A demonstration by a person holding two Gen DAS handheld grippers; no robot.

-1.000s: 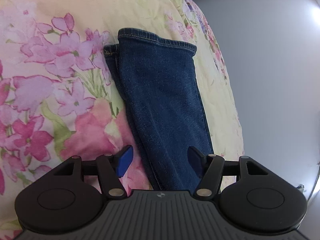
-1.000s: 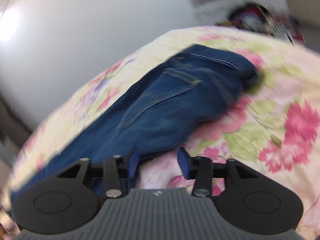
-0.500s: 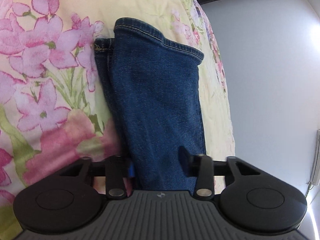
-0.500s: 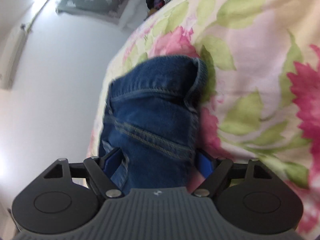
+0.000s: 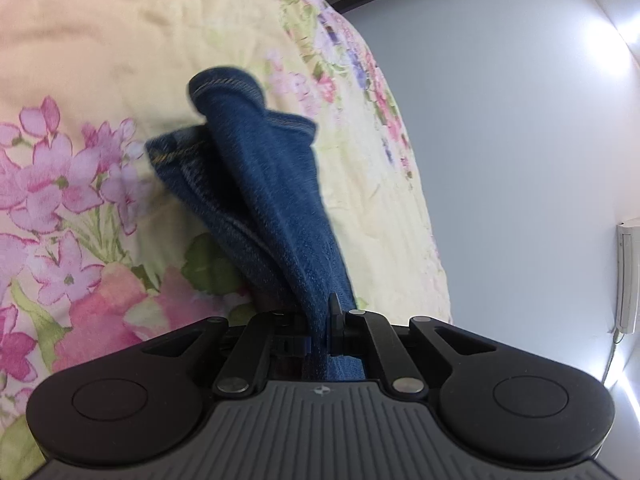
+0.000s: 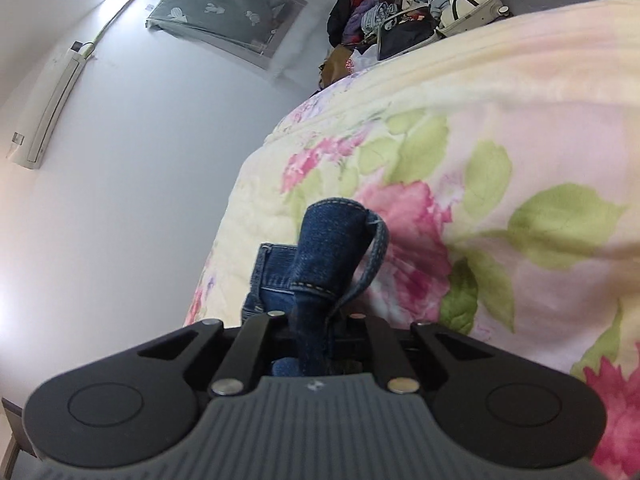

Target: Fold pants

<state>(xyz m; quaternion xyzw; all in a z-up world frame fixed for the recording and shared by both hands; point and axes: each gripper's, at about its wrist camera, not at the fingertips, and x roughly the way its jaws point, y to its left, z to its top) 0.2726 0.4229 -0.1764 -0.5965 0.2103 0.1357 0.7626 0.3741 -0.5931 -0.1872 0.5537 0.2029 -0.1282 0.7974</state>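
Dark blue denim pants point(image 5: 264, 184) lie on a floral quilt point(image 5: 80, 200). In the left wrist view my left gripper point(image 5: 318, 332) is shut on the leg end of the pants, and the cloth bunches and lifts ahead of the jaws, hems curling upward. In the right wrist view my right gripper point(image 6: 316, 336) is shut on the waist end of the pants point(image 6: 320, 256), which stands up in a narrow fold with a belt loop point(image 6: 374, 252) hanging beside it. Both sets of fingertips are mostly buried in denim.
The quilt's edge runs along a pale wall point(image 5: 500, 160) in both views. A heap of clothes and bags point(image 6: 404, 12) sits beyond the quilt's far end. A wall air-conditioner unit point(image 6: 48, 108) and a grey hanging cloth point(image 6: 224, 16) are on the wall.
Both grippers went from open around the denim to shut on it. The left lifted the leg end, which now bunches. The right swung over to the waist end and rolled.
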